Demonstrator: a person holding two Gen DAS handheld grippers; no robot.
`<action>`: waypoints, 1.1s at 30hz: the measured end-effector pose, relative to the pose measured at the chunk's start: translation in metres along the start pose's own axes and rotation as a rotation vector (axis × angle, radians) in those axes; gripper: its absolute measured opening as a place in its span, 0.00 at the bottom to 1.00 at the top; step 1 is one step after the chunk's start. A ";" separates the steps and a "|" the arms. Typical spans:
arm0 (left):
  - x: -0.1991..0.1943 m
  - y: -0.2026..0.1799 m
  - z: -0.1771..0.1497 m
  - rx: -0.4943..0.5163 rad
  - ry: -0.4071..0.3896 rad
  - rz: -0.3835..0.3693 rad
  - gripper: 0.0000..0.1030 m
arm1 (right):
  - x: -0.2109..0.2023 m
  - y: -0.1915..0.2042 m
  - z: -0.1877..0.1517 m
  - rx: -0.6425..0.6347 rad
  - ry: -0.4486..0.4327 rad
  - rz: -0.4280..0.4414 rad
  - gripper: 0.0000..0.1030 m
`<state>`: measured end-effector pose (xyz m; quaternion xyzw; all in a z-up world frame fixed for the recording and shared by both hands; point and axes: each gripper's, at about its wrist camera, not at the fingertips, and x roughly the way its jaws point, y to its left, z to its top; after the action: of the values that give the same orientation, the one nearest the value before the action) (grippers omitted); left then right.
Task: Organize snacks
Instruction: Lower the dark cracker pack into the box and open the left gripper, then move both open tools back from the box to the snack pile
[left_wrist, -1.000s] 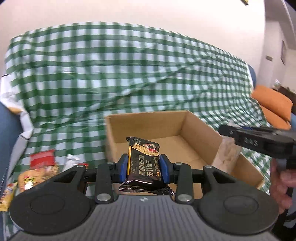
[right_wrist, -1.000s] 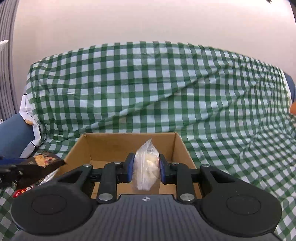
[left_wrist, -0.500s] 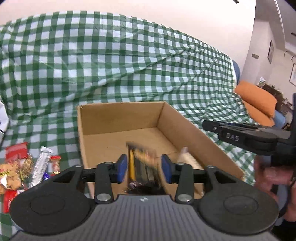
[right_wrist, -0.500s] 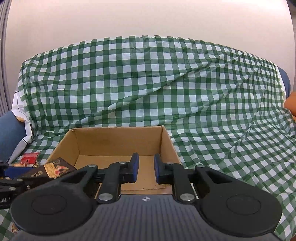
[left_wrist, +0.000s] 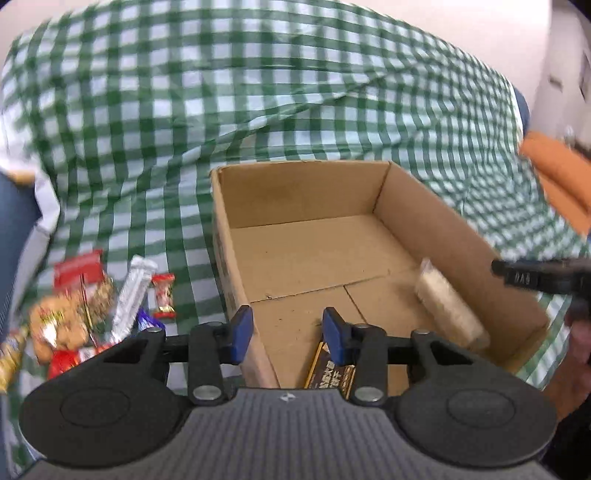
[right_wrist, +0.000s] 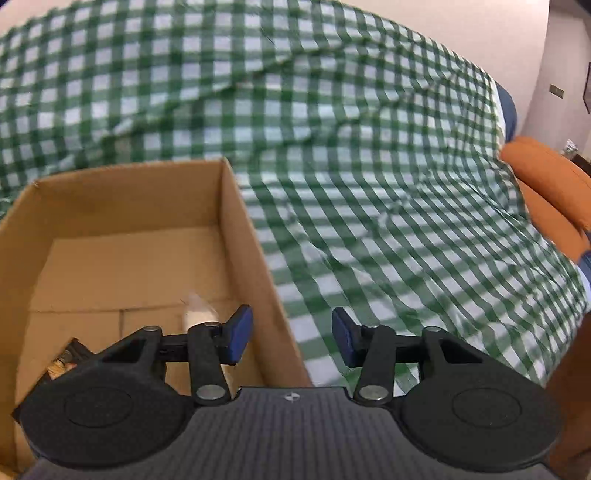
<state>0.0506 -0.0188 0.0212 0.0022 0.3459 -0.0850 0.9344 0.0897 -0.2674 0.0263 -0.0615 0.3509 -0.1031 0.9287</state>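
An open cardboard box (left_wrist: 306, 192) sits on a green checked cloth. Inside lie a clear bag of pale snacks (left_wrist: 448, 308) by the right wall and a black snack bar (left_wrist: 330, 371) at the near edge. My left gripper (left_wrist: 288, 334) is open and empty above the box's near left wall. My right gripper (right_wrist: 291, 338) is open and empty over the box's right wall (right_wrist: 255, 266). The clear bag (right_wrist: 199, 314) and black bar (right_wrist: 64, 360) show partly behind its left finger. The right gripper's body (left_wrist: 543, 277) shows at the right of the left wrist view.
A pile of loose snack packets (left_wrist: 96, 302) lies on the cloth left of the box. Orange cushions (right_wrist: 550, 188) sit at the far right. The checked cloth (right_wrist: 388, 229) covers a sofa back and seat.
Both grippers opened. The black bar dropped from my left gripper into the box; the clear bag dropped from my right. The right gripper swung right, the left shifted left.
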 end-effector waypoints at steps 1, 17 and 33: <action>-0.001 -0.001 -0.001 0.010 -0.005 -0.010 0.43 | 0.002 -0.001 0.000 0.001 0.009 0.005 0.28; 0.000 0.002 -0.008 0.023 0.025 -0.030 0.30 | 0.001 -0.001 -0.002 0.019 -0.014 -0.006 0.20; -0.031 0.055 -0.011 -0.060 -0.135 0.104 0.30 | -0.051 0.022 0.005 0.029 -0.271 0.168 0.39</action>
<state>0.0286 0.0409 0.0299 -0.0137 0.2838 -0.0260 0.9584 0.0586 -0.2338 0.0582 -0.0318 0.2248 -0.0211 0.9737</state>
